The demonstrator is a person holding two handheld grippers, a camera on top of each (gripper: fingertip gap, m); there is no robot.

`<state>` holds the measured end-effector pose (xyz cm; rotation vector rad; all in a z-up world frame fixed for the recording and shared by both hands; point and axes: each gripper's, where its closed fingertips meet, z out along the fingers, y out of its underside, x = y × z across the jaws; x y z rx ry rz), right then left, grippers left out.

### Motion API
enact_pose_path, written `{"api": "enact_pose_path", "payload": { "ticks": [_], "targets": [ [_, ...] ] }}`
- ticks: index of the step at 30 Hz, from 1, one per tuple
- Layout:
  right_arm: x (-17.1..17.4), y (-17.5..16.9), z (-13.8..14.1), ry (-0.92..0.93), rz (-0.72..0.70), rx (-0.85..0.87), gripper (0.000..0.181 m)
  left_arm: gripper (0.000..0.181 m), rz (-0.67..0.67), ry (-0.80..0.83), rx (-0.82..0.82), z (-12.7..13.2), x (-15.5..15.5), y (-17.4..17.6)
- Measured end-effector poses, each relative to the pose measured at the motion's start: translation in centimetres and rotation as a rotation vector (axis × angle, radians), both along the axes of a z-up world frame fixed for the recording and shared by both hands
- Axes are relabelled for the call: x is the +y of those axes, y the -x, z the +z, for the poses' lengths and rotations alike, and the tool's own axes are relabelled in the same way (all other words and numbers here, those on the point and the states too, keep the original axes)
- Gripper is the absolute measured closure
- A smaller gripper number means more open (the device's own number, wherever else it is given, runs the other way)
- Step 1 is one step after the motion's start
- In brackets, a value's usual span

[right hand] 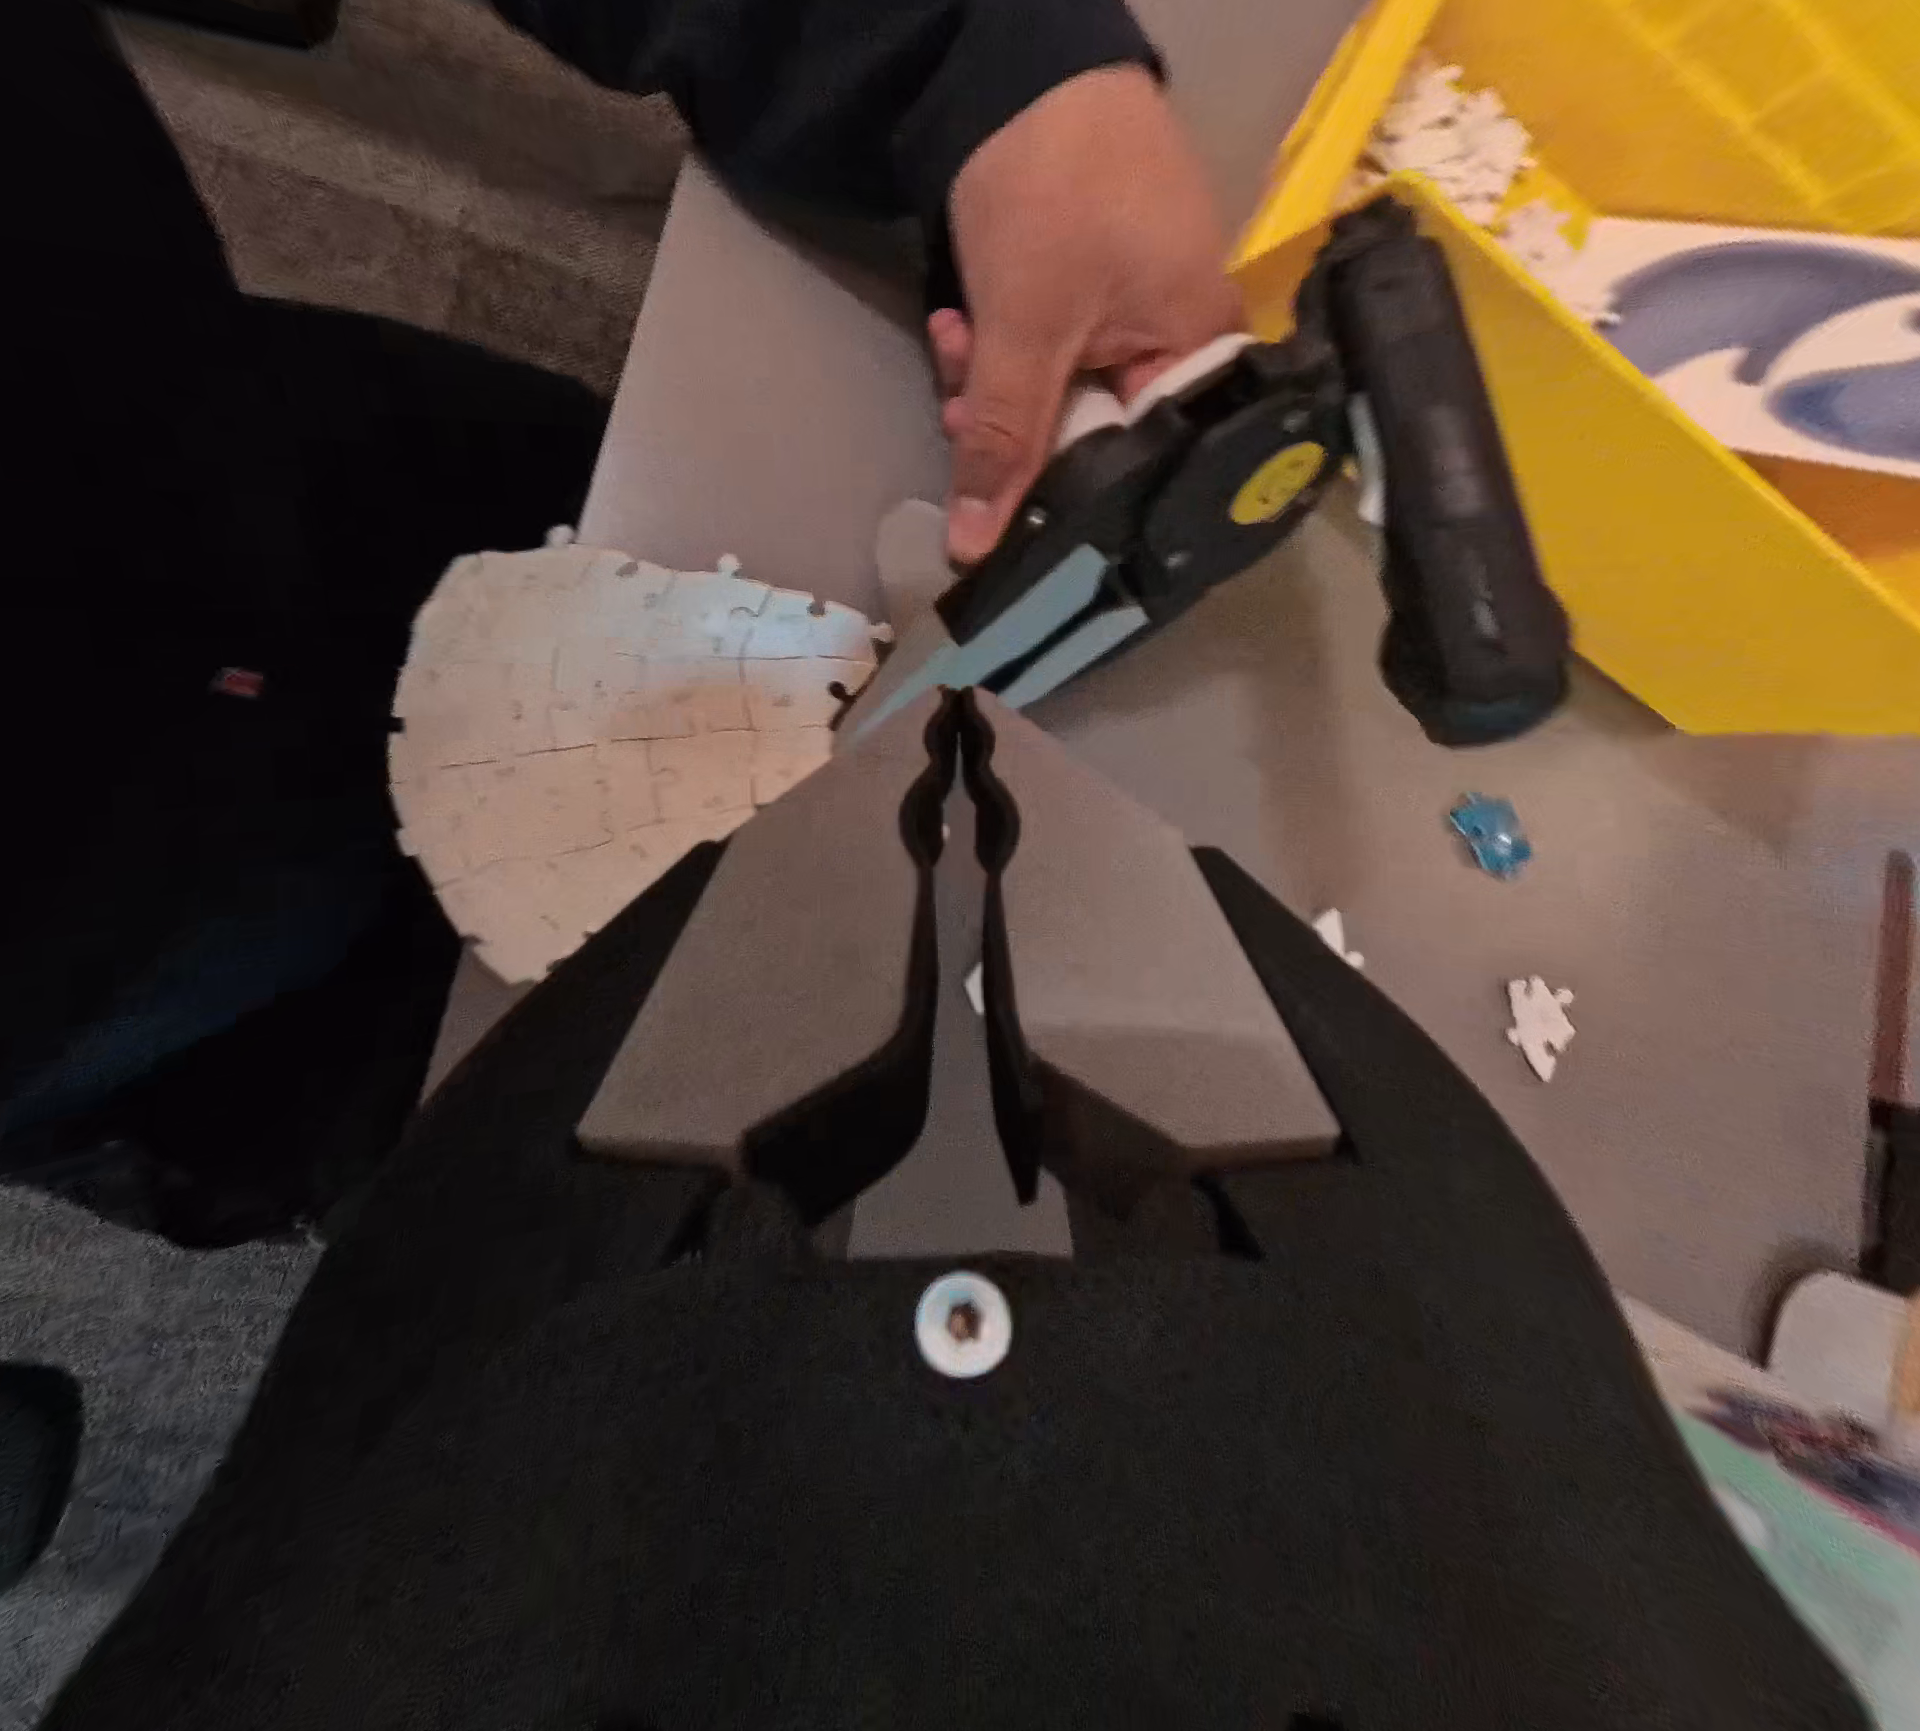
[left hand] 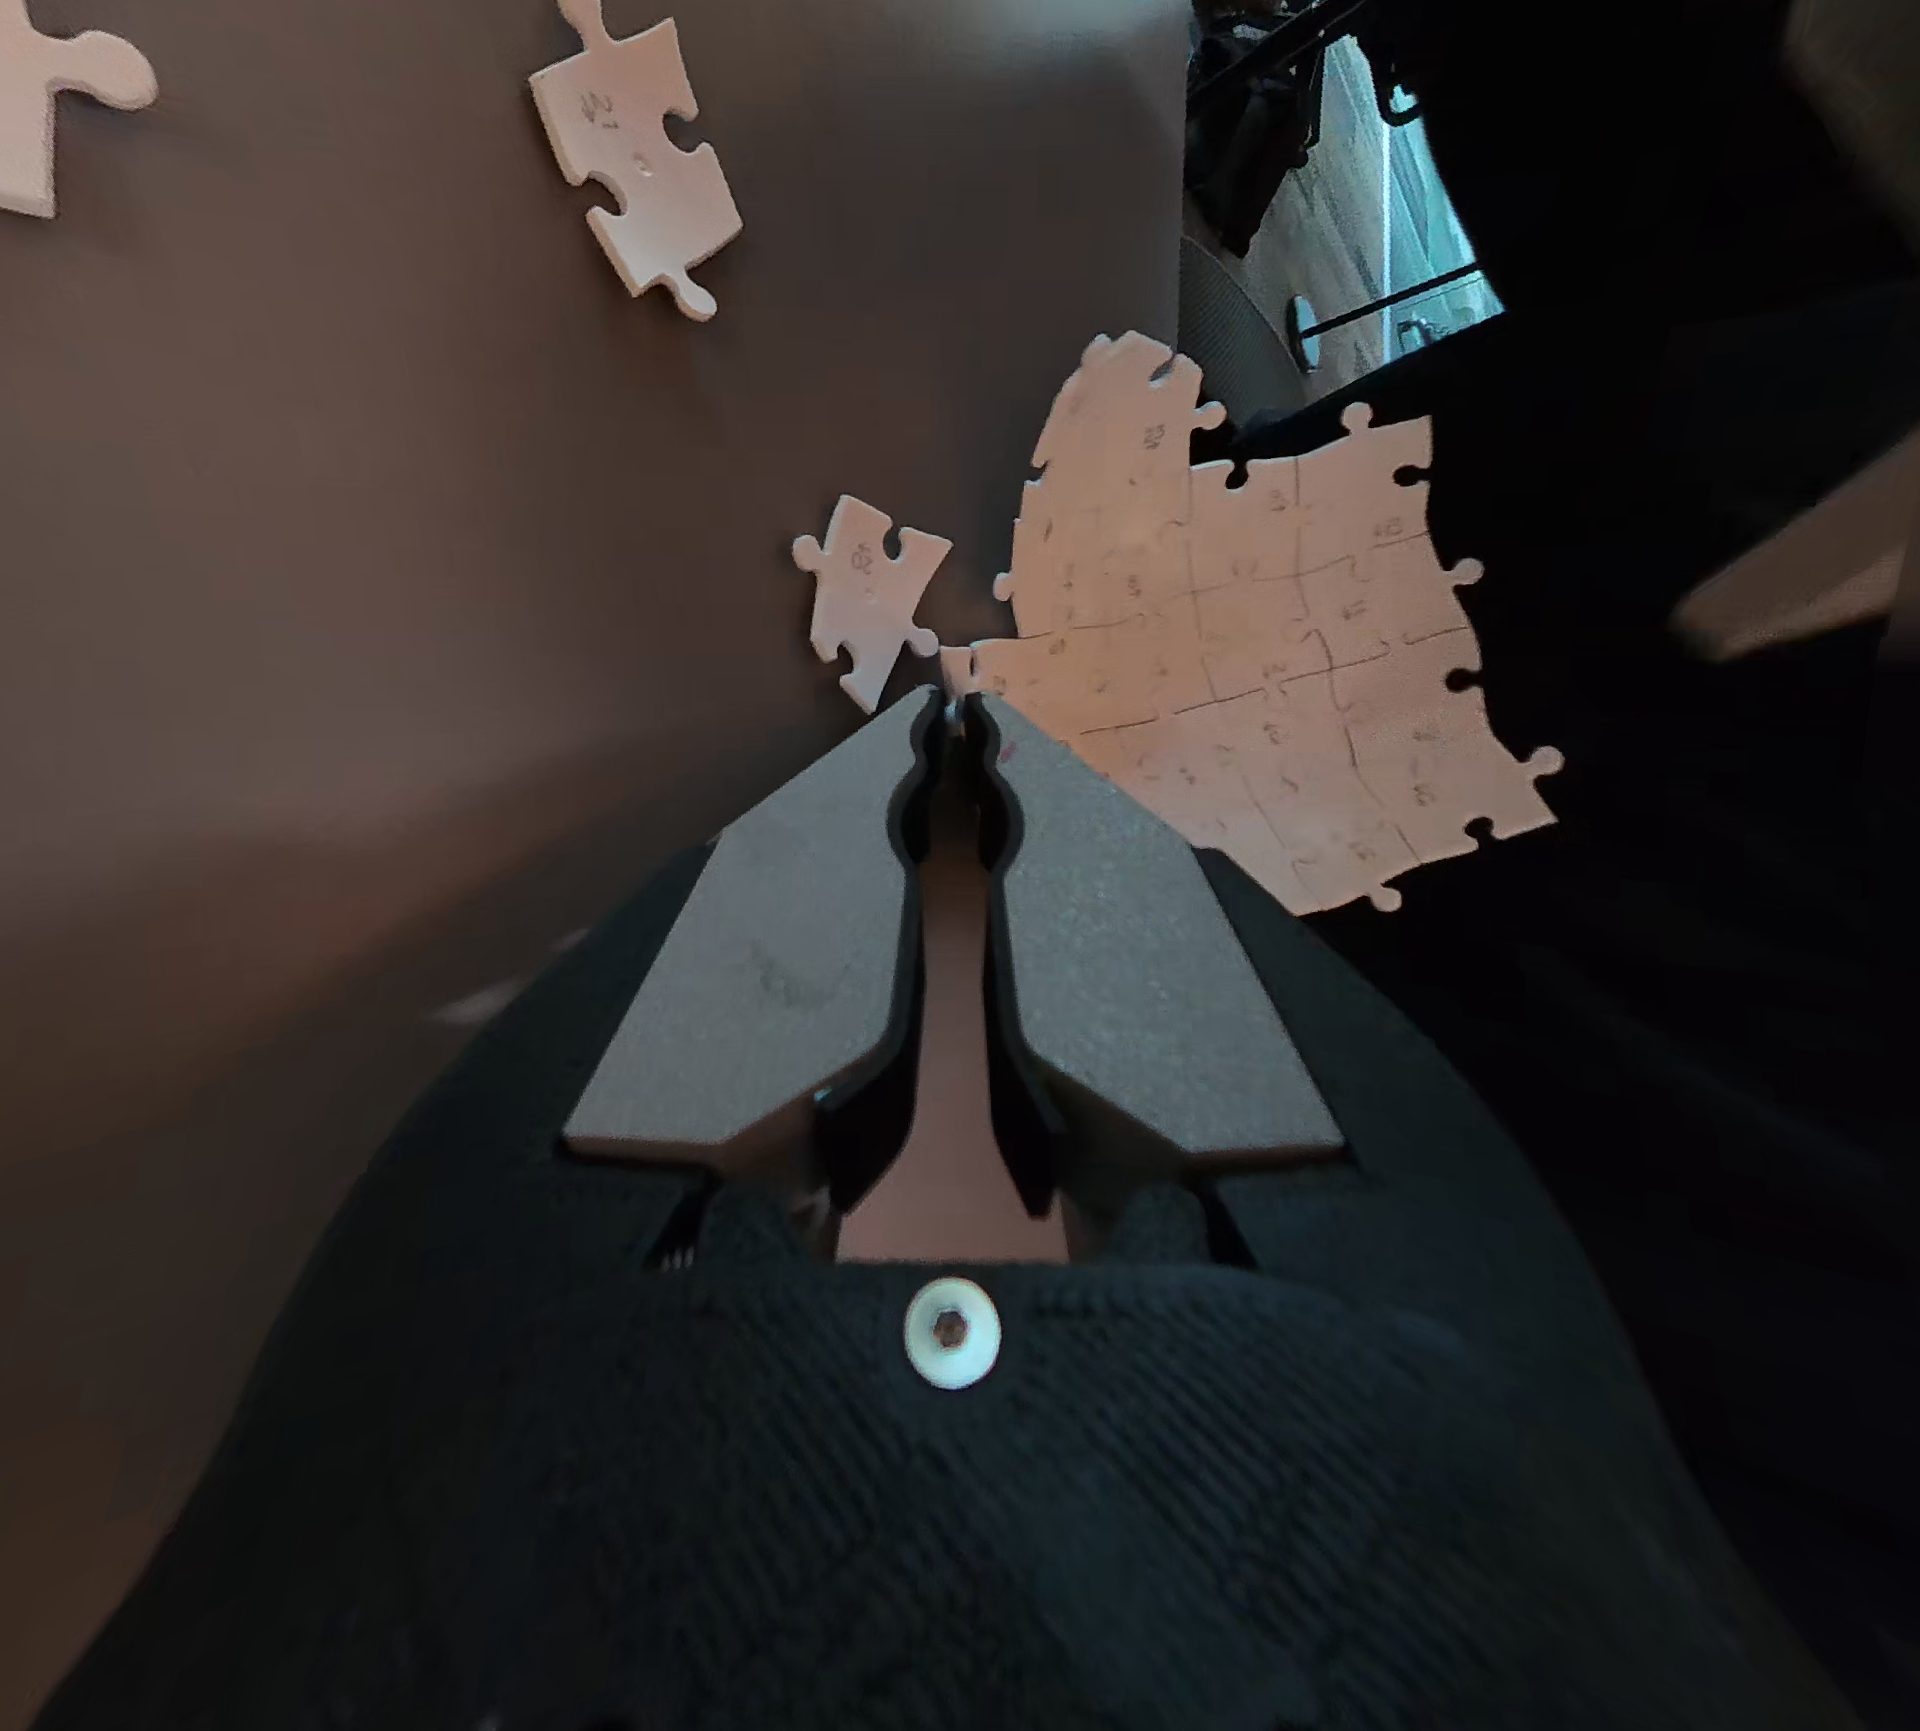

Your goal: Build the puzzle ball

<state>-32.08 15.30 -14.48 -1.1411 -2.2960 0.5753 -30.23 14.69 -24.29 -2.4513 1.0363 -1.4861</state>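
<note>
While left gripper point(left hand: 954, 702) pinches its corner | puzzle shell point(left hand: 1247, 642) curved, white (seams visible)

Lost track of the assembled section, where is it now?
The curved shell hangs off the table edge, its corner pinched in the left gripper. In the right wrist view it sits left of centre, beside both grippers' tips.

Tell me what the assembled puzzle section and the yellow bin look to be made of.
Assembled puzzle section: likely thin rigid plastic or card, matte white; it holds a curved shell shape.
Yellow bin: probably moulded plastic, smooth and slightly glossy, with ribbed walls.
</note>
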Motion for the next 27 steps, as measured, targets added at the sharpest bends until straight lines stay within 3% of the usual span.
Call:
{"api": "enact_pose_path", "payload": {
  "ticks": [4,9,19,27],
  "targets": [
    [4.6,-1.3,-0.9,-0.02,-0.187,-0.01,0.181,0.18,-0.009,0.008,-0.006,0.0,-0.1,0.1],
    [5.9,-2.7,-5.1,0.081,-0.284,-0.102,0.181,0.18,-0.028,0.027,-0.013,0.0,-0.5,0.1],
    [4.8,-2.2,-9.7,0.227,-0.286,-0.185,0.181,0.18,-0.038,0.035,-0.022,0.1,-0.6,0.1],
    [3.6,-1.4,-8.9,0.324,-0.155,-0.115,0.181,0.18,-0.043,0.02,-0.016,0.1,-0.6,0.1]
  ]
}}
